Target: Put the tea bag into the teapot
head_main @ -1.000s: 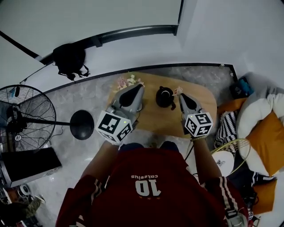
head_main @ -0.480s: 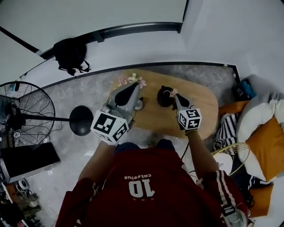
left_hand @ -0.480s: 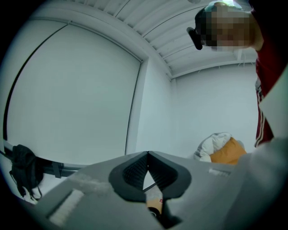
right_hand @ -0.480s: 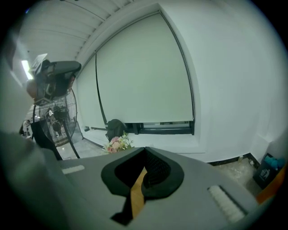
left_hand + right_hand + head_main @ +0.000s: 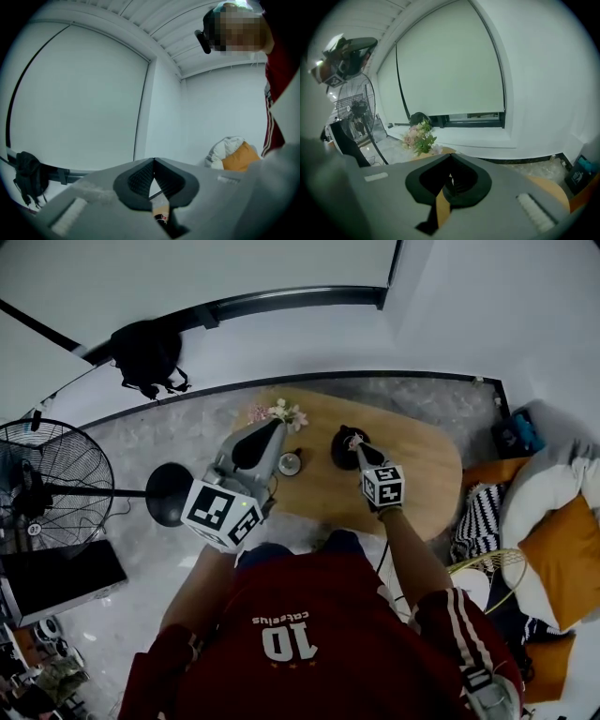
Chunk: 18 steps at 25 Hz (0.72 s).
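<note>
On the oval wooden bench (image 5: 412, 474), seen from overhead, a black teapot (image 5: 343, 454) stands near the middle. A small bunch of pale flowers (image 5: 281, 412) sits at the far left edge. A small round grey piece (image 5: 289, 463) lies between the flowers and the pot, apart from both. The right claw (image 5: 354, 440) reaches in from the person's side, its tip directly over the top of the teapot. A small pale scrap, the tea bag (image 5: 352, 436), shows at that tip above the pot's opening, too small to make out in any detail. In the right gripper view the right claw (image 5: 450, 157) has its two dark pads pressed together at the point, with the flowers (image 5: 419, 136) and the window wall beyond. The left claw (image 5: 277, 426) hangs higher, over the bench's left end just beside the flowers and well apart from the teapot. In the left gripper view the left claw (image 5: 153, 161) is likewise closed tip to tip with nothing gripped, pointing at a bare white wall. On the floor to the left stand a pedestal fan (image 5: 42, 486) and, against the wall, a black bag (image 5: 145, 357).
</note>
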Each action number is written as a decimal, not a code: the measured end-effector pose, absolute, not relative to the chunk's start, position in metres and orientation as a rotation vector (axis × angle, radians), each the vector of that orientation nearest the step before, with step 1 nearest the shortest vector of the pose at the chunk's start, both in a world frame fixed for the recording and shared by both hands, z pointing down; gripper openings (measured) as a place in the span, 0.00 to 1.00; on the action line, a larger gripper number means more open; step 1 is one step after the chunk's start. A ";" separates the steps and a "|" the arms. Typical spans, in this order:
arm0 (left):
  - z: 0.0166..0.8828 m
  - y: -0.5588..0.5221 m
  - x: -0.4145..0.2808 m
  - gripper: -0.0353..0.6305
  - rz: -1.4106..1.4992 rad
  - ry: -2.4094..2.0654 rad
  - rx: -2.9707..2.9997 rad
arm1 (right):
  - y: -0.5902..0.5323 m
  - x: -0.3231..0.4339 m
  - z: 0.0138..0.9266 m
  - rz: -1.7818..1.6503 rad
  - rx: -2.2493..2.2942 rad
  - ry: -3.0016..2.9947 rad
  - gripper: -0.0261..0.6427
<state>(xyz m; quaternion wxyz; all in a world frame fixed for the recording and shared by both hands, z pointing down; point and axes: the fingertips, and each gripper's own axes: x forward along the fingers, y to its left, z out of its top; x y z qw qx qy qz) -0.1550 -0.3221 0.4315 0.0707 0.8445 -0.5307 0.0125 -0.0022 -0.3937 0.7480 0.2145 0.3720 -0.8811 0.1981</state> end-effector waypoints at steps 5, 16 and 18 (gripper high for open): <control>0.446 -0.319 -0.152 0.05 0.090 -1.581 2.529 | -0.403 -0.006 0.778 0.574 1.028 -2.386 0.04; 0.455 -0.325 -0.161 0.05 0.112 -1.585 2.501 | -0.405 -0.011 0.816 0.645 0.996 -2.293 0.05; 0.454 -0.324 -0.161 0.05 0.112 -1.587 2.498 | -0.403 -0.012 0.816 0.651 0.983 -2.296 0.13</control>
